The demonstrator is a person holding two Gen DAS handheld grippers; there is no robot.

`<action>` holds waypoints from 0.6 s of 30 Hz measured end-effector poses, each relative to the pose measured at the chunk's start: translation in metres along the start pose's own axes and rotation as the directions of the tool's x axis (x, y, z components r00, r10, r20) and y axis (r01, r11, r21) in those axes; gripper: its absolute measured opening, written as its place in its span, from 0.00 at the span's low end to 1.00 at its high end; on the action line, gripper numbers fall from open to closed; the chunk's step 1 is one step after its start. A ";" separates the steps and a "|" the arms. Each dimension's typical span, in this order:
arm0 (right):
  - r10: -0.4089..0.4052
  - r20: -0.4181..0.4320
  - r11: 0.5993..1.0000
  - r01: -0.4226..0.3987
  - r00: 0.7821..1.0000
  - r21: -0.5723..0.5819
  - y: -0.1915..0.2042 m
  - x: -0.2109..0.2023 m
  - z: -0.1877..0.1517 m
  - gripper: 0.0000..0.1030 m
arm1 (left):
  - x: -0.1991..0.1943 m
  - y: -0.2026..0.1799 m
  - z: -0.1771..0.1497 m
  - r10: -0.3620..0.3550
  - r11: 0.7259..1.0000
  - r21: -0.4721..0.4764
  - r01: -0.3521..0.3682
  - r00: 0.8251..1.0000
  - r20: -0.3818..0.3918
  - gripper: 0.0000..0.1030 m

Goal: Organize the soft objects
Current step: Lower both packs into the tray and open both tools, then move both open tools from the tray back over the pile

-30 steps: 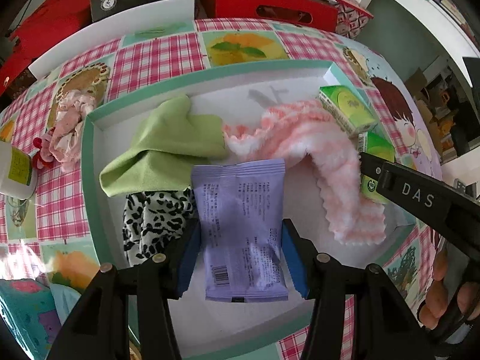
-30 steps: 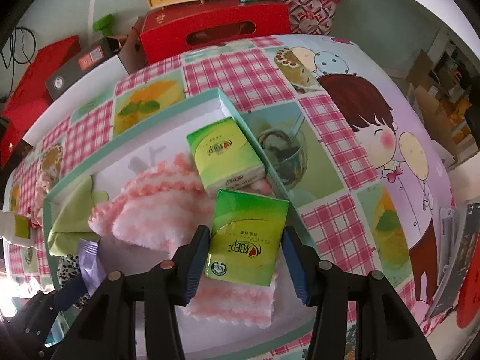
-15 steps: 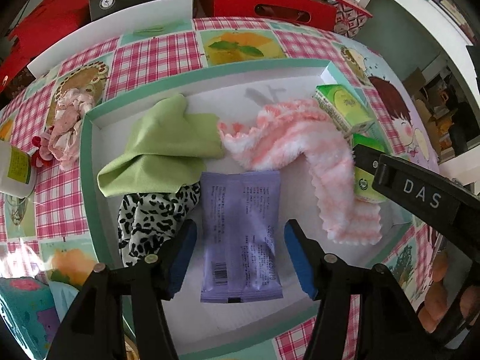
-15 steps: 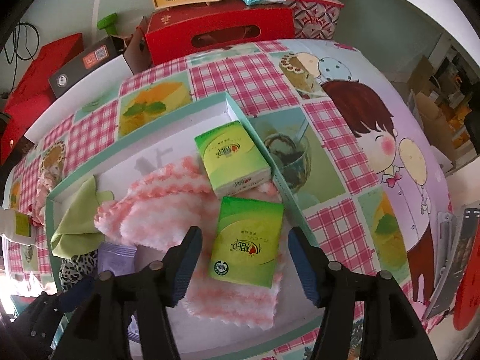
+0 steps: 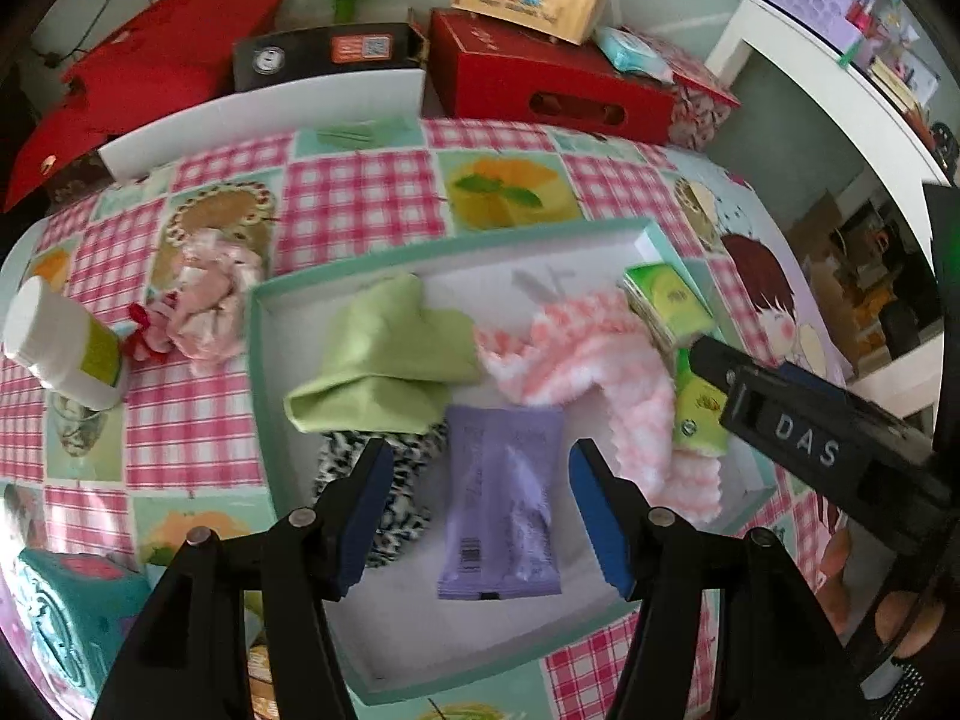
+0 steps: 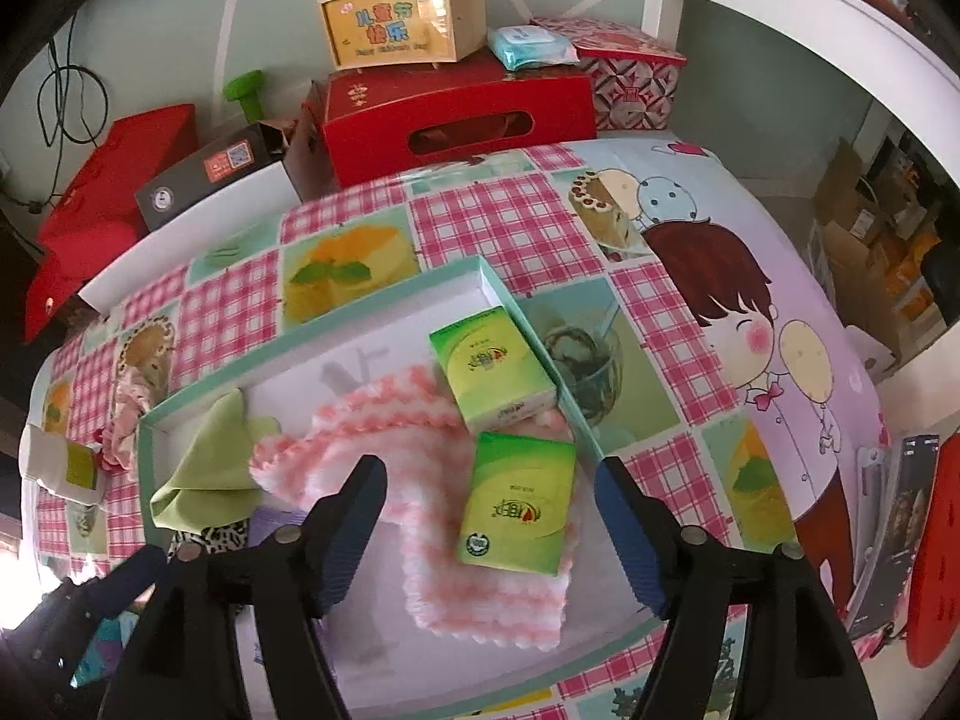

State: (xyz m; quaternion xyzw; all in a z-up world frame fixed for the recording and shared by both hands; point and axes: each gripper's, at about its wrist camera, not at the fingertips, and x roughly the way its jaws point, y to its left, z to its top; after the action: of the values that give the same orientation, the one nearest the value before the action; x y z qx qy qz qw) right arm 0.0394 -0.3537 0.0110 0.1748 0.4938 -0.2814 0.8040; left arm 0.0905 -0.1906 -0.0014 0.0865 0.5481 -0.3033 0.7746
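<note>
A teal-rimmed white tray (image 5: 258,396) holds a green cloth (image 5: 384,372), a pink-and-white fluffy cloth (image 5: 600,360), a leopard-print cloth (image 5: 396,480) and a purple packet (image 5: 501,498). My left gripper (image 5: 480,468) hovers open above the purple packet, its pads clear of it. In the right wrist view a green tissue pack (image 6: 519,504) lies on the fluffy cloth (image 6: 420,438). My right gripper (image 6: 489,480) is above that pack with its jaws opening and nothing touching them. A second green tissue pack (image 6: 492,366) leans at the tray's rim (image 6: 540,336).
Outside the tray, on the checked tablecloth, lie a pink fabric bundle (image 5: 210,300) and a tipped white bottle (image 5: 60,348). A teal box (image 5: 60,618) sits at the near left. Red boxes (image 6: 456,114) and a black box (image 5: 324,54) line the table's far edge.
Both grippers have let go and risen. The left one opened off the purple packet, the right one off the green tissue pack and spread wider. Both items lie in the tray.
</note>
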 end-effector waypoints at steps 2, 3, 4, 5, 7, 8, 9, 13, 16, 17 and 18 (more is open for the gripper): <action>0.001 -0.001 1.000 -0.001 1.000 -0.009 0.002 0.000 -0.001 0.76 | 0.000 0.005 0.002 0.004 1.000 -0.011 -0.004 1.000 0.001 0.60; -0.001 0.002 1.000 0.001 1.000 -0.014 0.004 -0.001 0.000 0.78 | 0.000 0.007 0.002 0.006 1.000 -0.015 -0.006 1.000 0.000 0.60; -0.003 0.006 1.000 0.003 1.000 -0.016 0.005 -0.002 0.000 0.79 | 0.001 0.009 0.002 0.012 1.000 -0.021 -0.012 1.000 -0.002 0.60; -0.004 0.011 1.000 0.004 1.000 -0.017 0.005 -0.003 0.000 0.82 | 0.002 0.011 0.002 0.018 0.999 -0.027 -0.018 1.000 -0.003 0.61; -0.005 0.019 1.000 0.005 1.000 -0.018 0.005 -0.004 0.000 0.87 | 0.003 0.016 0.002 0.023 0.999 -0.042 -0.024 1.000 -0.011 0.61; -0.009 0.023 1.000 0.009 1.000 -0.018 0.005 -0.004 0.000 0.93 | 0.003 0.018 0.001 0.021 0.999 -0.050 -0.021 1.000 -0.012 0.61; -0.014 0.025 1.000 0.014 1.000 -0.018 0.005 -0.004 0.000 1.00 | 0.004 0.021 0.002 0.015 0.998 -0.061 -0.016 1.000 -0.013 0.63; -0.009 0.042 1.000 0.009 0.999 -0.013 0.005 -0.007 0.001 1.00 | 0.002 0.028 0.004 0.005 0.996 -0.095 -0.004 1.000 0.008 0.86; 0.008 0.058 1.000 -0.008 0.998 -0.002 0.003 -0.010 0.002 1.00 | -0.001 0.033 0.006 -0.001 0.995 -0.104 0.004 1.000 0.030 0.86; 0.010 0.060 1.000 -0.010 0.998 -0.001 0.004 -0.010 0.002 1.00 | -0.002 0.034 0.007 -0.002 0.994 -0.110 0.005 0.999 0.034 0.87; 0.010 0.061 1.000 -0.010 0.998 0.000 0.004 -0.011 0.002 1.00 | -0.003 0.036 0.007 -0.001 0.993 -0.114 0.005 0.999 0.036 0.87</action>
State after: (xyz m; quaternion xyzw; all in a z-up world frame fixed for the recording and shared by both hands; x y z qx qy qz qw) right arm 0.0396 -0.3492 0.0217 0.1686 0.4679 -0.2826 0.8202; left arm 0.1156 -0.1642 -0.0034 0.0357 0.5507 -0.2742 0.7875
